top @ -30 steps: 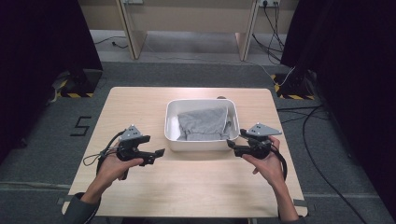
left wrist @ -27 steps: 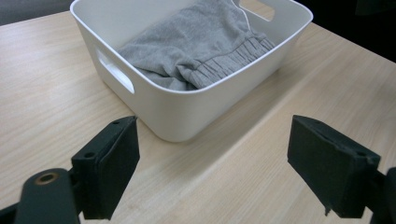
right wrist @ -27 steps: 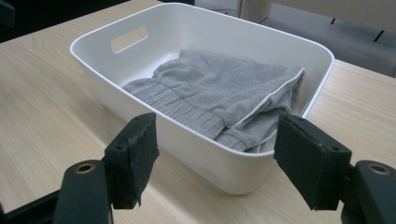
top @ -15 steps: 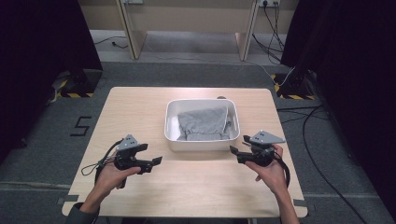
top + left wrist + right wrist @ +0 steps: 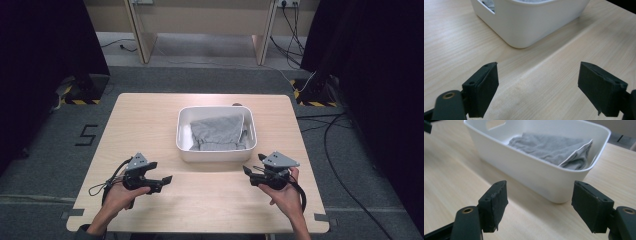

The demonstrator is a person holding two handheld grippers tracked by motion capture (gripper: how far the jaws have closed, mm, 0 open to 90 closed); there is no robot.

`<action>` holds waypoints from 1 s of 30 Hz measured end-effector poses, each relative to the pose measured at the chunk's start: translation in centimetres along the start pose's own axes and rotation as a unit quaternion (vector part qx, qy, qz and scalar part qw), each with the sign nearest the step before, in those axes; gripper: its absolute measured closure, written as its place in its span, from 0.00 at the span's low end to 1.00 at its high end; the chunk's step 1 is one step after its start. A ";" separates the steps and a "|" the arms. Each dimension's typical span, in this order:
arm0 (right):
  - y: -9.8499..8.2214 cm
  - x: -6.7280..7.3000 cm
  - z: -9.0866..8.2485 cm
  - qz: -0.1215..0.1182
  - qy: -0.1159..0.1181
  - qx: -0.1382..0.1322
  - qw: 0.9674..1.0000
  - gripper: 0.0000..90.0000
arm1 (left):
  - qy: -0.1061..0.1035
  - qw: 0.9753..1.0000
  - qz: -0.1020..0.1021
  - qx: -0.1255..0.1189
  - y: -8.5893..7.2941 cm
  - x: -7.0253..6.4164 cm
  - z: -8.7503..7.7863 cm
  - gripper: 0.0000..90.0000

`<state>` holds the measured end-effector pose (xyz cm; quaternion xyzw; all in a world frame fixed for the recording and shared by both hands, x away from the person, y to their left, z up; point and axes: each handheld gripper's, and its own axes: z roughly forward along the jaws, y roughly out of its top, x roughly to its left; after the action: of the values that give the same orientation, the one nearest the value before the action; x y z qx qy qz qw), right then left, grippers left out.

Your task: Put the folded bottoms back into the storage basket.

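Grey cloth lying loosely folded inside the white tub, near the middle of the wooden table, touched by nothing. Left gripper held low over the table at the near left of the tub, jaws wide apart and empty, pointing toward the tub's near corner. Right gripper held at the near right, likewise with jaws standing well apart and nothing between them, aimed at the tub's front wall and the cloth behind it. Both apart from the tub and well short of the cloth. Probably the beginning of a reach for the cloth. Several risks from here. First, knocking a lower jaw against the rim by coming in too low, with the likely result of a light tub sliding or tipping on the smooth wood. Second, pinching only the top layer of the fabric by closing too shallow, then unfolding or slipping out during the lift. Third, catching the wall together with the fabric by closing too near the side, especially on the side with the cloth leaning against the wall, and so lifting the tub as well. Fourth, bumping of the two grippers, or tangling of their trailing cables, inside so narrow a container. Safer to come in from above the rim, one gripper after the other, and to close only with fabric clearly between the pads.
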<state>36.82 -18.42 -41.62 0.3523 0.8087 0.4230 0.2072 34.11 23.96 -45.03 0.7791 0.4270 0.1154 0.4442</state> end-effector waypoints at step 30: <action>-6.0 1.7 0.3 0.015 0.019 0.057 0.998 0.28 | 0.033 0.998 0.014 0.046 -6.1 -0.4 -0.6 0.17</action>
<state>33.51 -19.32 -46.86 0.3679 0.8298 0.3860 0.1647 30.11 25.42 -49.40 0.8000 0.4358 0.1278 0.3920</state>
